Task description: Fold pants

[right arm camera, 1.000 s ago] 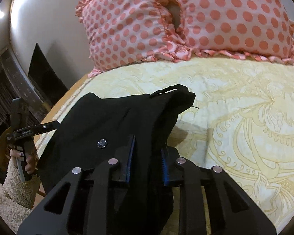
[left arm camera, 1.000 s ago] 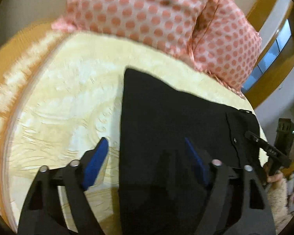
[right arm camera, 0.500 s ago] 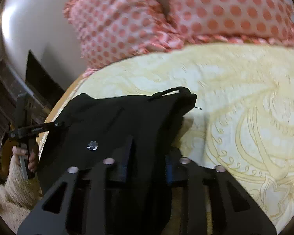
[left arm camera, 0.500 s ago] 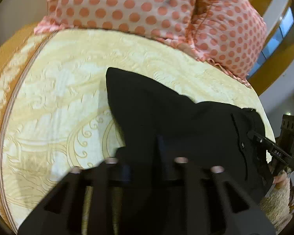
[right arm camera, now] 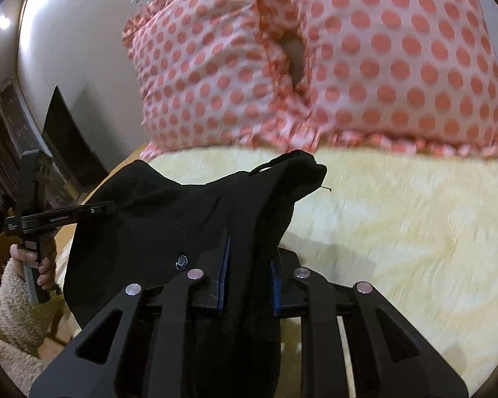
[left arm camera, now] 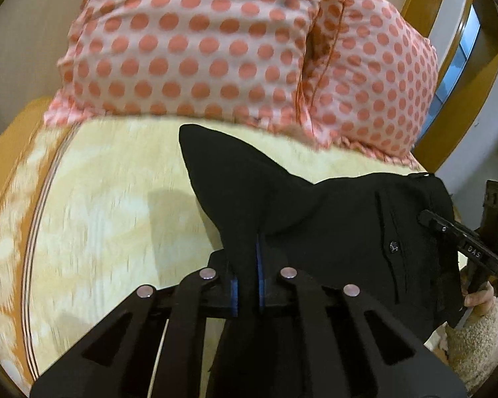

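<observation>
The black pants are matt woven cloth with a small glossy button. The pale yellow patterned bedspread looks soft and slightly fuzzy. The pink polka-dot pillows are thin, faintly shiny fabric with ruffled edges.

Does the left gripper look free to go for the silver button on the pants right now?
Probably not: the left gripper is shut on a fold of the black pants. The button lies exposed to its right, but reaching it means letting go.
</observation>
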A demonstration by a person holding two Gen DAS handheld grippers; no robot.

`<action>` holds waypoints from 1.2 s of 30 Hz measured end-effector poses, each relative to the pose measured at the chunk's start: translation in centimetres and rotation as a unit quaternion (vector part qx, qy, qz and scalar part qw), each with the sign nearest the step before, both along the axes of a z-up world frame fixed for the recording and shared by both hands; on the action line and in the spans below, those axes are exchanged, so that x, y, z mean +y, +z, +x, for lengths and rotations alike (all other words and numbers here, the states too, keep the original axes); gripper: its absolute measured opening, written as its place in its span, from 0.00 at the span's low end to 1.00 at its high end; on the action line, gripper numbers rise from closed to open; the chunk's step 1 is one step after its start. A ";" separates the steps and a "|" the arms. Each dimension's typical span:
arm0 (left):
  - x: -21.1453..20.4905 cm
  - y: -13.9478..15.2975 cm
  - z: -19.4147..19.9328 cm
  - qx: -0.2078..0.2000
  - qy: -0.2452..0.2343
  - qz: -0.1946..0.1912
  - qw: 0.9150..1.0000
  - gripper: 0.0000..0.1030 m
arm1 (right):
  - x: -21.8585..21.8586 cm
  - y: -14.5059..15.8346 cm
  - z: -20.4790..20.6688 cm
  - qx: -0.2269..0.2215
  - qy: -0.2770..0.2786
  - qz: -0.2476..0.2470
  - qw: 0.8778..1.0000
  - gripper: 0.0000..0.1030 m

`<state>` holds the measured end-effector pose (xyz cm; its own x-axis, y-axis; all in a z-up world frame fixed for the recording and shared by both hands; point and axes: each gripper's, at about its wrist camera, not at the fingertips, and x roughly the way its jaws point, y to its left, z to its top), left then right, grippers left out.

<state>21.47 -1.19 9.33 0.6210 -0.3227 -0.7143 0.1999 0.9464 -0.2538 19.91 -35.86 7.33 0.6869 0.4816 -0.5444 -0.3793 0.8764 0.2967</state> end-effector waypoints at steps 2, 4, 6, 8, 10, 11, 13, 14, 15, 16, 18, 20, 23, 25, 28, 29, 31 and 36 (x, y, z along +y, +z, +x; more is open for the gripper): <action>-0.4 0.1 2.3 -0.005 0.010 0.002 1.000 0.07 | -0.2 0.6 1.3 -0.021 -0.010 -0.009 1.000 0.19; -0.4 -0.5 4.1 0.006 0.019 0.003 1.000 0.07 | -0.4 0.1 2.8 -0.016 -0.018 -0.014 1.000 0.19; -0.4 -2.4 5.8 0.046 0.031 -0.002 0.998 0.07 | -0.4 -1.2 4.2 0.019 -0.023 -0.019 0.999 0.19; -0.3 -4.2 6.5 0.074 0.041 0.001 0.996 0.10 | -0.1 -3.3 5.4 0.062 -0.038 -0.046 0.996 0.20; -0.2 -5.4 6.6 0.080 0.048 0.009 0.996 0.23 | -0.5 -4.8 6.0 0.090 -0.050 -0.042 0.994 0.22; -0.1 -5.6 6.6 0.076 0.055 0.012 0.995 0.26 | -0.9 -5.1 6.2 0.098 -0.058 -0.034 0.993 0.27; -0.2 -5.5 6.7 0.077 0.062 0.020 0.995 0.36 | -1.3 -5.3 6.3 0.108 -0.079 -0.034 0.990 0.40; -0.1 -5.4 6.7 0.075 0.065 0.025 0.995 0.39 | -1.5 -5.4 6.1 0.108 -0.094 -0.046 0.989 0.57; 0.0 -5.1 6.5 0.070 0.072 0.034 0.994 0.46 | -1.6 -5.4 5.9 0.107 -0.109 -0.060 0.986 0.72; 0.4 -4.8 6.3 0.064 0.080 0.040 0.994 0.51 | -2.1 -5.3 5.4 0.102 -0.124 -0.070 0.985 0.76; 1.4 -3.5 4.6 0.032 0.098 0.055 0.993 0.67 | -3.1 -4.8 4.1 0.088 -0.148 -0.067 0.983 0.78; 1.6 -1.9 2.0 -0.007 0.112 0.057 0.992 0.84 | -4.1 -3.5 2.2 0.059 -0.203 -0.085 0.974 0.78; 1.1 -0.3 -2.1 -0.048 0.088 0.044 0.994 0.91 | -3.2 -1.3 -1.9 -0.010 -0.198 -0.084 0.977 0.78; -0.1 0.2 -5.0 -0.066 0.054 0.031 0.996 0.96 | -1.0 -0.6 -4.8 -0.043 -0.150 -0.089 0.984 0.78; -2.5 -0.1 -7.8 -0.078 0.007 0.037 0.996 0.97 | 2.9 -0.9 -7.8 -0.062 -0.082 -0.127 0.987 0.78; -3.3 -0.5 -8.4 -0.079 -0.005 0.044 0.996 0.98 | 3.8 -1.2 -8.1 -0.060 -0.071 -0.139 0.986 0.78; -4.7 -1.6 -8.6 -0.073 -0.021 0.057 0.995 0.98 | 5.6 -2.6 -8.3 -0.044 -0.049 -0.175 0.982 0.78; -5.9 -5.9 -6.3 0.030 -0.023 0.070 0.997 0.98 | 5.2 -5.2 -7.2 0.027 -0.056 -0.157 0.986 0.82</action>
<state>15.16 -7.10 3.39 0.5628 -0.2444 -0.7896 0.2320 0.9636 -0.1329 12.69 -30.70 2.14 0.6914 0.2069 -0.6922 -0.2668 0.9635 0.0214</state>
